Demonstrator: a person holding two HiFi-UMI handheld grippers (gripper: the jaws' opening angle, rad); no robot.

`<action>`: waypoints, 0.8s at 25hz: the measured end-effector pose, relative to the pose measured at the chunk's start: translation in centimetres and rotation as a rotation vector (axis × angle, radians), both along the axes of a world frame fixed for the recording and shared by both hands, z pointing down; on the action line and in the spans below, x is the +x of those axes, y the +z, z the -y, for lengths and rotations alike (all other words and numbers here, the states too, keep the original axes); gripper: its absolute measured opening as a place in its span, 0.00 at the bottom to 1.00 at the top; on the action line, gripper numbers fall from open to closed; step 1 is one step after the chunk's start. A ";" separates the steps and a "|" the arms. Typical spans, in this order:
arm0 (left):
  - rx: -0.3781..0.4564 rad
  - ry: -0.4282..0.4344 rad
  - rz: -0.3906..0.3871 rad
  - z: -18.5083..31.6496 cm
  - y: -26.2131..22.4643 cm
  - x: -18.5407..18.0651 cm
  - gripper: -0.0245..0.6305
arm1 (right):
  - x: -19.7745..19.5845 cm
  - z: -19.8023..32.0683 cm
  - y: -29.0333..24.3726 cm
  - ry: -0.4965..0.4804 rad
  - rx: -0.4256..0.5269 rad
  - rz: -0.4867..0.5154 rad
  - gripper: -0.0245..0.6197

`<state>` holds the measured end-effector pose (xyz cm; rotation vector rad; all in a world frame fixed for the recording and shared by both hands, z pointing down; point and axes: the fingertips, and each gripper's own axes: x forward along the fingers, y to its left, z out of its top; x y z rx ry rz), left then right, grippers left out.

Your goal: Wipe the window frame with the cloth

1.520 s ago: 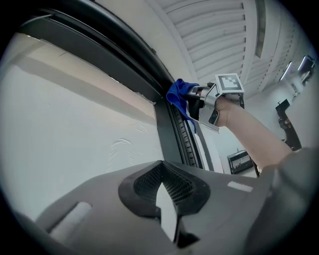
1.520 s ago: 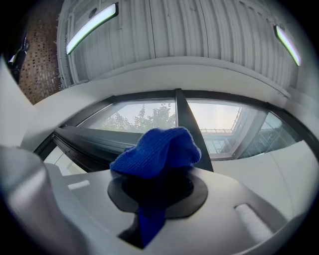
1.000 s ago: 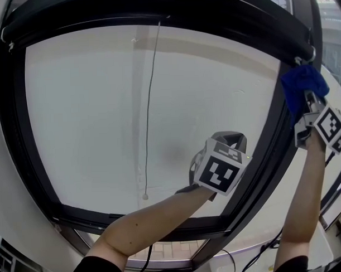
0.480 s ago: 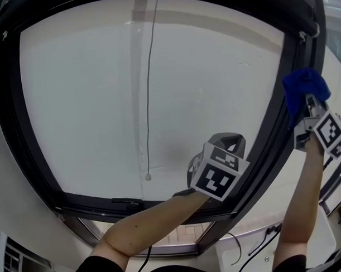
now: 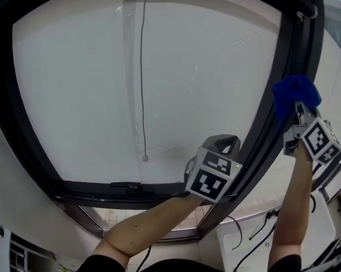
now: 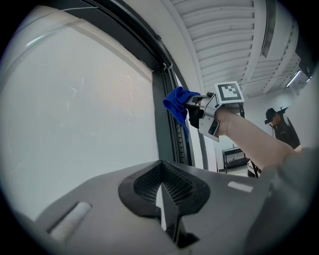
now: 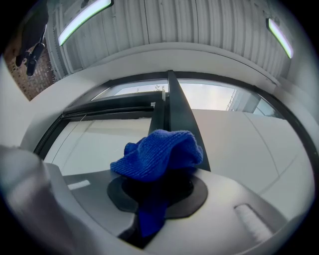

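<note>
While right tool (image 5: 297,115) presses cloth (image 5: 292,96) against frame (image 5: 259,143); left tool (image 6: 162,196) closed

Head view: window frame (image 5: 260,135) cut off at top, left and right edges; blind cord (image 5: 141,78) runs out past top edge. Jaws of left tongs (image 5: 215,145) hidden behind own marker cube (image 5: 212,178). Jaws of right tongs (image 5: 294,112) buried under cloth (image 5: 292,95); whether cloth presses on frame, cannot tell. Right gripper view: cloth covers jaw tips, tail drops into dark gap between them. Left gripper view: person (image 6: 281,127) near right edge small, dark, detail unreadable.
</note>
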<state>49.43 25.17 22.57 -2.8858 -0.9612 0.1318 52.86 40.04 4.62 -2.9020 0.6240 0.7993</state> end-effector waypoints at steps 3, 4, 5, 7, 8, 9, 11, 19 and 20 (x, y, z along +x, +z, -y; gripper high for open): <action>0.004 -0.012 0.021 0.0 1.8 -0.1 0.03 | 0.0 0.0 2.1 0.003 -0.001 0.019 0.14; 0.007 -0.017 0.026 0.1 2.3 -0.1 0.03 | 0.0 0.0 2.7 0.004 -0.002 0.024 0.15; 0.010 -0.020 0.032 0.1 2.8 -0.1 0.03 | 0.0 0.0 3.4 0.005 -0.002 0.030 0.14; 0.014 -0.024 0.049 0.2 4.0 -0.2 0.03 | 0.0 0.0 4.7 0.008 -0.001 0.042 0.14; 0.016 -0.026 0.058 0.2 4.6 -0.3 0.03 | 0.0 0.0 5.4 0.011 -0.001 0.047 0.14; 0.018 -0.028 0.066 0.2 5.2 -0.3 0.03 | 0.1 0.0 6.0 0.015 -0.001 0.050 0.14; 0.019 -0.032 0.076 0.3 6.2 -0.5 0.03 | 0.1 0.1 7.5 0.023 0.001 0.051 0.14; 0.014 -0.064 0.102 1.7 10.1 -1.9 0.03 | 0.2 0.1 14.4 0.007 -0.017 0.117 0.14; 0.012 -0.066 0.115 1.9 10.6 -1.9 0.03 | 0.2 0.1 15.3 0.007 -0.018 0.127 0.14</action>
